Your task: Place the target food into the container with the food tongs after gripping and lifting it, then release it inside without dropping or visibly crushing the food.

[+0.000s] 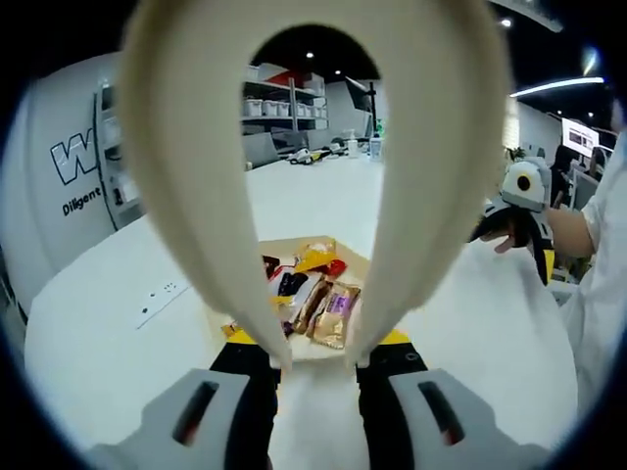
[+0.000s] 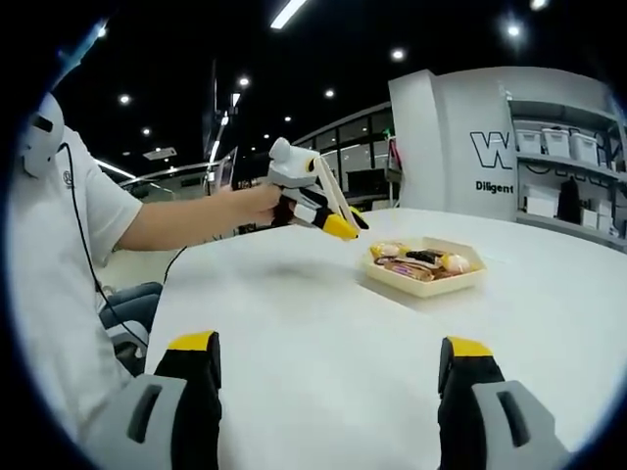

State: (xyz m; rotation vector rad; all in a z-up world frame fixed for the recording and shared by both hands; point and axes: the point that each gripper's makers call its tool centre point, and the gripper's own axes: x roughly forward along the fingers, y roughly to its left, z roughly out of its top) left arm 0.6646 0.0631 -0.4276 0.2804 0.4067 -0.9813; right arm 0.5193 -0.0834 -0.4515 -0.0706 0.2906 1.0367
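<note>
Left gripper (image 1: 315, 364): fingers clenched on the cream food tongs (image 1: 313, 147), held above the tray (image 1: 284, 247).
Right gripper (image 2: 328, 367): fingers released, holding nothing, low over the white surface (image 2: 313, 313).
Food: wrapped snacks (image 1: 328, 308) lie in the tray on the surface.

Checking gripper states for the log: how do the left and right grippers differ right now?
The left gripper clamps cream food tongs; the right gripper holds nothing, jaws wide apart. The left hovers by the tray of wrapped snacks; the right sits back over bare table. Both have yellow-tipped black jaws.
</note>
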